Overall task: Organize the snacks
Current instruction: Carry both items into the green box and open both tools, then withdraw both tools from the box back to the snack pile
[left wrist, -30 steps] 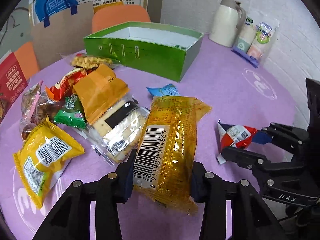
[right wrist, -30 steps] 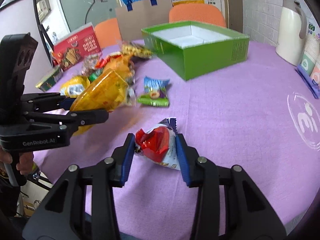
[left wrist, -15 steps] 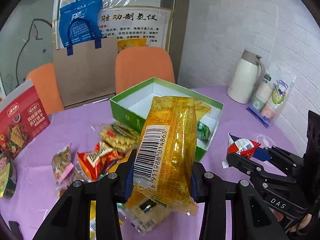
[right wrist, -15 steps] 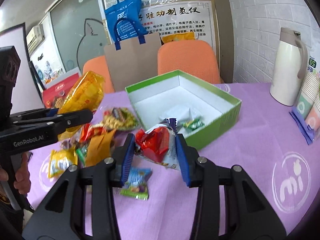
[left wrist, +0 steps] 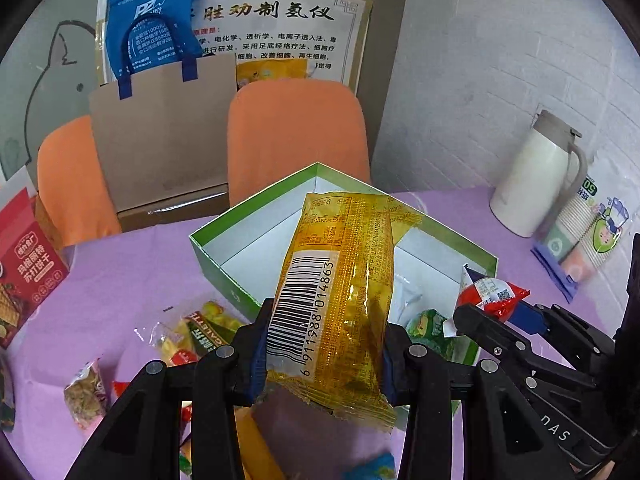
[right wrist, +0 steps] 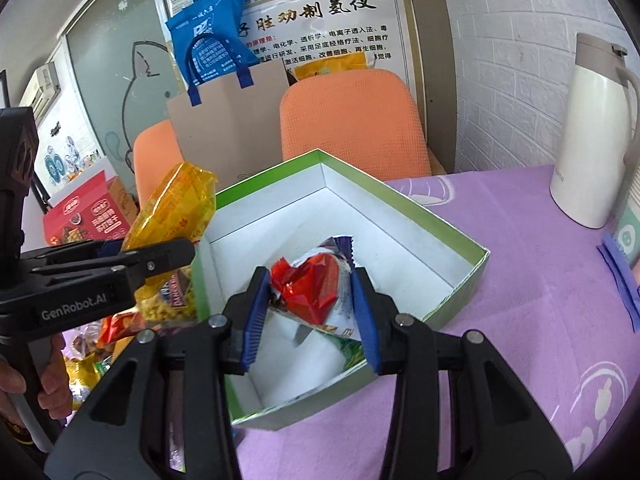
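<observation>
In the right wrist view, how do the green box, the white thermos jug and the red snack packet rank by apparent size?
1. green box
2. white thermos jug
3. red snack packet, held close to the camera by the right gripper, so it looks larger than it is.

On the table (right wrist: 520,280) the open box (right wrist: 460,236) sits before a chair (right wrist: 352,116), loose snacks (left wrist: 192,332) lying to its left (one more (left wrist: 426,326) inside it), a jug (right wrist: 592,140) standing well right.
</observation>
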### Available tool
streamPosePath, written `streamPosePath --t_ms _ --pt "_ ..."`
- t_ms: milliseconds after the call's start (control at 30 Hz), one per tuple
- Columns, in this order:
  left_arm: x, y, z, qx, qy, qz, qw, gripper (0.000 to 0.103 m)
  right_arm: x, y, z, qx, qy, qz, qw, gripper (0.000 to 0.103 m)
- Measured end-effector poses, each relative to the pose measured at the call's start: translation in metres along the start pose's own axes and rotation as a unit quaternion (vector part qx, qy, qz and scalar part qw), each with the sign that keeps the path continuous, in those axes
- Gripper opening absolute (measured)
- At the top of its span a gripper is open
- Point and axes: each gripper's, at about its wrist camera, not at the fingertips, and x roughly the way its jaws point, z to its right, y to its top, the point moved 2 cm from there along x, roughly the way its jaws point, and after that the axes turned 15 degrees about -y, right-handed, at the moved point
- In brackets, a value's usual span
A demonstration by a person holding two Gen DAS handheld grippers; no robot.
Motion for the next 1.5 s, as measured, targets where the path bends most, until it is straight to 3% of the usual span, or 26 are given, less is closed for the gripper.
streamPosePath --t_ms 367,400,433,467,500,533,600,700,767,900,1133,1500 --pt "0.041 0.009 -0.011 0.0 0.004 -0.025 0.9997 0.044 0.026 0.01 0.005 0.0 0.008 0.002 1.0 0.047" --pt "0.042 0.009 -0.011 0.001 0.001 -0.026 0.9997 0.045 0.026 0.01 0.004 -0.003 0.006 0.006 1.0 0.052" --pt "0.042 0.009 -0.01 0.003 -0.002 -0.027 0.9996 0.045 0.025 0.009 0.004 -0.009 0.003 0.012 1.0 0.063" --pt "0.042 0.008 -0.009 0.005 -0.008 -0.026 0.9996 0.053 0.024 0.009 0.004 -0.013 -0.002 0.02 1.0 0.066" --pt "0.041 0.008 -0.009 0.009 -0.014 -0.024 0.9996 0.07 0.023 0.009 0.005 -0.014 -0.007 0.028 0.999 0.075" --pt "0.038 0.008 -0.008 0.012 -0.003 -0.017 0.9998 0.075 0.021 0.01 0.006 -0.013 -0.01 0.034 0.999 0.084" --pt "0.03 0.009 -0.008 0.022 0.021 0.006 0.9995 0.092 0.018 0.01 0.01 -0.008 -0.012 0.038 0.999 0.089" --pt "0.022 0.01 -0.013 0.003 0.014 0.021 0.9997 0.102 0.014 0.01 0.012 -0.003 -0.015 0.037 0.999 0.089" --pt "0.015 0.008 -0.018 -0.014 0.006 0.026 0.9996 0.103 0.009 0.009 0.011 -0.003 -0.014 0.038 0.999 0.089" --pt "0.005 0.004 -0.021 -0.019 0.031 0.03 0.9989 0.103 -0.005 0.008 0.008 -0.003 -0.009 0.041 0.999 0.09" --pt "-0.03 -0.012 -0.014 -0.019 0.038 0.041 0.9983 0.103 -0.045 0.006 0.003 0.009 0.009 0.036 0.999 0.099" --pt "-0.09 -0.071 0.001 -0.017 0.125 0.037 0.9913 0.103 -0.101 -0.033 -0.023 -0.005 0.025 0.023 0.999 0.102"
